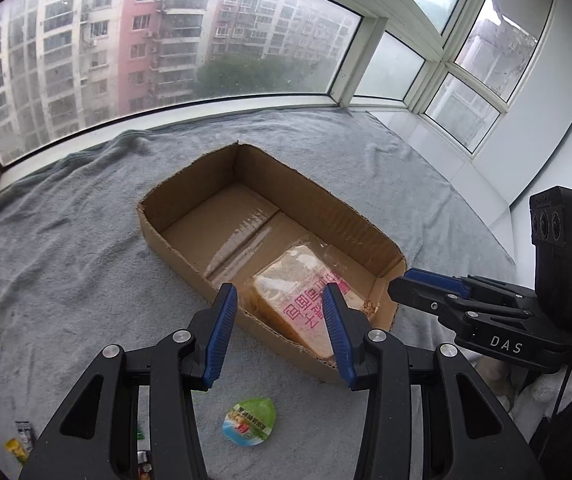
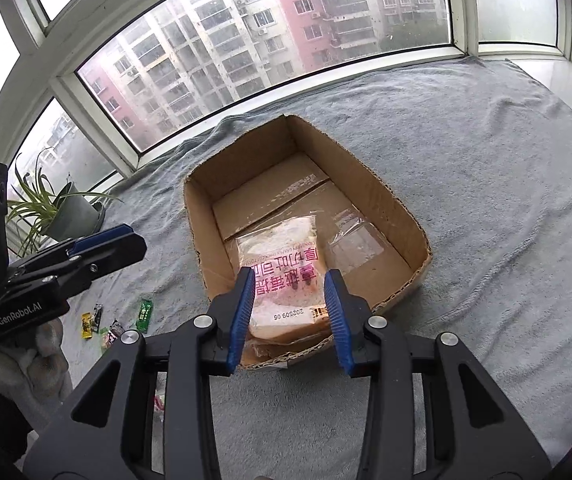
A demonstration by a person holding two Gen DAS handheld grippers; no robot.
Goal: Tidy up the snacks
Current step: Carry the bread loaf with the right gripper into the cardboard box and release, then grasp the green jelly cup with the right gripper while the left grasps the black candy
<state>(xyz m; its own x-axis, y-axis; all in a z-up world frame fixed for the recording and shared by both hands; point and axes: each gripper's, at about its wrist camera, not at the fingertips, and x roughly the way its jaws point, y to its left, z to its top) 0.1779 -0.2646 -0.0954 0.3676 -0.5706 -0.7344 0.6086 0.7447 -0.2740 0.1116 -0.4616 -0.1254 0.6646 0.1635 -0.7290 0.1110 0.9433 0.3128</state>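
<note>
I see the clear-wrapped toast bread packet with pink lettering [image 2: 282, 280] lying inside the open brown cardboard box [image 1: 190, 208] on the grey fleece blanket [image 1: 66, 248]. My left gripper [image 1: 278, 336] and right gripper [image 2: 289, 316] both hang spread and empty near the box's near end.

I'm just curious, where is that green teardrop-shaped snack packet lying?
In the left wrist view, the green packet lies on the grey blanket, outside the cardboard box, just below its near wall.

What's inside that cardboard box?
One clear-wrapped bread packet lies at the cardboard box's near end; elsewhere, bare taped floor. Whatever is under the packet is hidden.
</note>
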